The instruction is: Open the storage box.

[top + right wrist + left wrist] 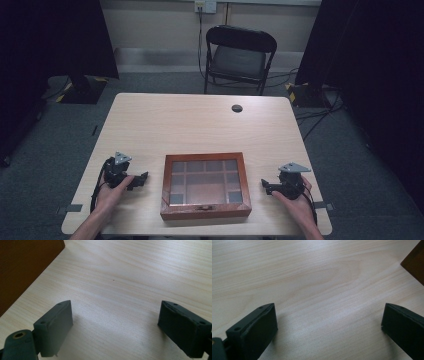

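I can't read any writing on the wooden box [205, 186]. It sits shut at the near edge of the pale wood table [165, 125], between my 2 claws. My left claw [140, 179] and right claw [266, 186] are both wide open and hold nothing, each just beside the box. Behind the table stands 1 black chair [238, 55] on grey carpet.

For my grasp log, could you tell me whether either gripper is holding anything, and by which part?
Nothing is held: the left gripper and right gripper both have open jaws over bare table, either side of the wooden box.
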The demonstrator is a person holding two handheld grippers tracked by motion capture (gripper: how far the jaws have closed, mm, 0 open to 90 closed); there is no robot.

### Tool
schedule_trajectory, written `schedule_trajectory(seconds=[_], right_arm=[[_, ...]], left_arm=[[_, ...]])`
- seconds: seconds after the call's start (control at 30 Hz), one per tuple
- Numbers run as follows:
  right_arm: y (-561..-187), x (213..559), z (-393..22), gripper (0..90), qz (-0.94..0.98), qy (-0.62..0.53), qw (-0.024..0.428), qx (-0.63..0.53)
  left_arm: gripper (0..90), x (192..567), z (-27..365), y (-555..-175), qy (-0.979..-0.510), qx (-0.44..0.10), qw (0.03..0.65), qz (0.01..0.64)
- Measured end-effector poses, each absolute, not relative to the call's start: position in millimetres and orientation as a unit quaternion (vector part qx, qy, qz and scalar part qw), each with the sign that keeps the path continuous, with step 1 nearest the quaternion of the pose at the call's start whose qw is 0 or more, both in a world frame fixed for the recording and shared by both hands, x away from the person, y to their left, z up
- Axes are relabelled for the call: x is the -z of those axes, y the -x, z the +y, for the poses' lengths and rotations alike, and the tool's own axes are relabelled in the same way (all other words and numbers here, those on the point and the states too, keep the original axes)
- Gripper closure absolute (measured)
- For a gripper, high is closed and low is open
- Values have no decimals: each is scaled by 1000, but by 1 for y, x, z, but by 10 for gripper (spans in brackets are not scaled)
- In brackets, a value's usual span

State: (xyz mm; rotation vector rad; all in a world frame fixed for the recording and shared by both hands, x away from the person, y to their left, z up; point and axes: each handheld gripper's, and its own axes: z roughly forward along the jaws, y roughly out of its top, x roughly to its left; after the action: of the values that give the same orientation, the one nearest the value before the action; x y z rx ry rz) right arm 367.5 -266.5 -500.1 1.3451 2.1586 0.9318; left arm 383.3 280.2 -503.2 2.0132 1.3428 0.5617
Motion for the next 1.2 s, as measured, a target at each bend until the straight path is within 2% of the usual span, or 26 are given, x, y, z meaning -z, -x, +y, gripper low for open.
schedule_trajectory(seconds=[0.37,0.53,0.83,0.87,1.07,1.2], right_arm=[[-367,496,-264,150,785,-486,201,-327],[-367,487,-260,255,790,-485,164,-339],[-360,465,-251,371,785,-456,158,-389],[-358,459,-249,429,789,-444,159,-393],[-353,446,-243,505,793,-417,126,-426],[-350,441,-235,522,800,-396,110,-437]], left_arm=[[0,503,281,-385,-773,-210,326,503],[0,503,281,-385,-773,-208,327,502],[0,503,282,-387,-776,-211,325,498],[0,503,282,-387,-775,-211,325,498],[0,503,282,-387,-776,-211,325,498],[0,503,281,-387,-775,-209,327,499]])
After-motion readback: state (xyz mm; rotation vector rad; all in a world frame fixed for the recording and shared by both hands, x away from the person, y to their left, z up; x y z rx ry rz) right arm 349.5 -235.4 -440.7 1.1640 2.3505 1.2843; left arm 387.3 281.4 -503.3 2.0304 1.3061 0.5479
